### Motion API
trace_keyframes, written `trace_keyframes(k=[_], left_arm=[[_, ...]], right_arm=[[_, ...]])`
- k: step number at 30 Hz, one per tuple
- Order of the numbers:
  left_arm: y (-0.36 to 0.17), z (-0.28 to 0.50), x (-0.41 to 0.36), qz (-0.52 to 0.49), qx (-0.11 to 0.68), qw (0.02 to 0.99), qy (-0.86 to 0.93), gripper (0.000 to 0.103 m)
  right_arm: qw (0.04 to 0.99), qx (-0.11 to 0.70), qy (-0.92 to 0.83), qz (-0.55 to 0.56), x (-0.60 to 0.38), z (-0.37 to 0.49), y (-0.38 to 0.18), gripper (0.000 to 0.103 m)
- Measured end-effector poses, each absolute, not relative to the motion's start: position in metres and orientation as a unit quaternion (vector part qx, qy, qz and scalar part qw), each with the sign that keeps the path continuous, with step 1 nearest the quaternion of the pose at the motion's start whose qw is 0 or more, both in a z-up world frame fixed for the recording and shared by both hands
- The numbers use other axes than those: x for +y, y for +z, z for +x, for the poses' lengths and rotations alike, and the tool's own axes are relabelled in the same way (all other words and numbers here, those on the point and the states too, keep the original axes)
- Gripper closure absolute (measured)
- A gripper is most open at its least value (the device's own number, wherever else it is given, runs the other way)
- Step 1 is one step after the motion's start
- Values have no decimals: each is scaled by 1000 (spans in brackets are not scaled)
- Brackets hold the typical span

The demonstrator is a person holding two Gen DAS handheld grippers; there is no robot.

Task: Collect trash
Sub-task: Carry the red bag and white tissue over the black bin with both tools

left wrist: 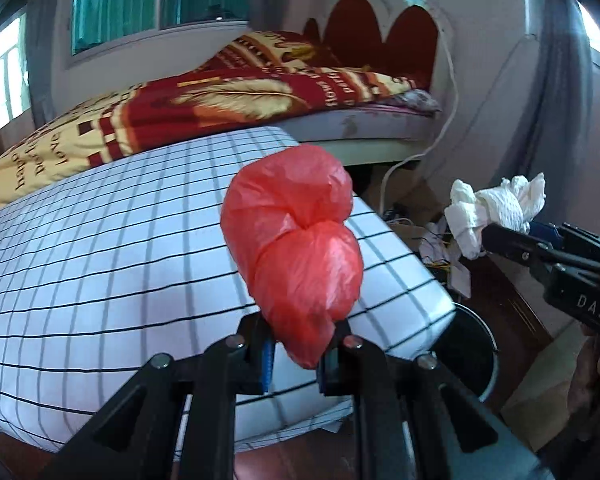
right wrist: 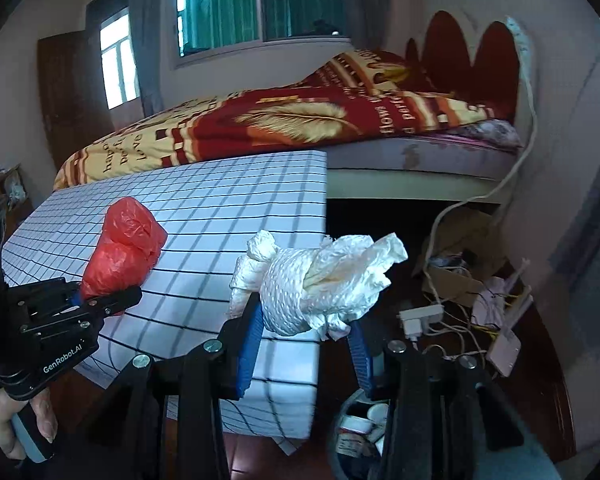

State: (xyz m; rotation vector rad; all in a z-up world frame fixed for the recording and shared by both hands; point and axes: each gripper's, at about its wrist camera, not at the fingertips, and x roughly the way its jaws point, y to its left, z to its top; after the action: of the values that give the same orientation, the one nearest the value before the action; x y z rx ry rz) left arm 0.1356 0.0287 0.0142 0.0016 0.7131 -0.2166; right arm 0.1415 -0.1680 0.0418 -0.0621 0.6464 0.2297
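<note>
My left gripper (left wrist: 300, 344) is shut on a crumpled red plastic bag (left wrist: 296, 252) and holds it above the white checked table (left wrist: 100, 260); both also show in the right wrist view, the gripper (right wrist: 108, 300) and the bag (right wrist: 126, 252). My right gripper (right wrist: 304, 328) is shut on a wad of white tissue paper (right wrist: 320, 280), held past the table's right edge. The left wrist view shows the tissue (left wrist: 496, 208) and the right gripper (left wrist: 496, 236) at the right. A dark trash bin (left wrist: 472, 356) stands on the floor below the table corner, with trash inside it (right wrist: 360, 428).
A bed with a red and yellow blanket (right wrist: 280, 128) stands behind the table. Cardboard, cables and a power strip (right wrist: 420, 316) clutter the floor at the right. A white cable (right wrist: 516, 172) hangs down the wall.
</note>
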Motion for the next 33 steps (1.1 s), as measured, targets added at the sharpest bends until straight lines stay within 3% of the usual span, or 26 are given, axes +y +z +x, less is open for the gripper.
trace_keyframes(k=[33], left_arm=[[-33,103,-134,68,395,881,-250,86]], right_arm=[[935,353,-19,34,-331,84,-24,60]])
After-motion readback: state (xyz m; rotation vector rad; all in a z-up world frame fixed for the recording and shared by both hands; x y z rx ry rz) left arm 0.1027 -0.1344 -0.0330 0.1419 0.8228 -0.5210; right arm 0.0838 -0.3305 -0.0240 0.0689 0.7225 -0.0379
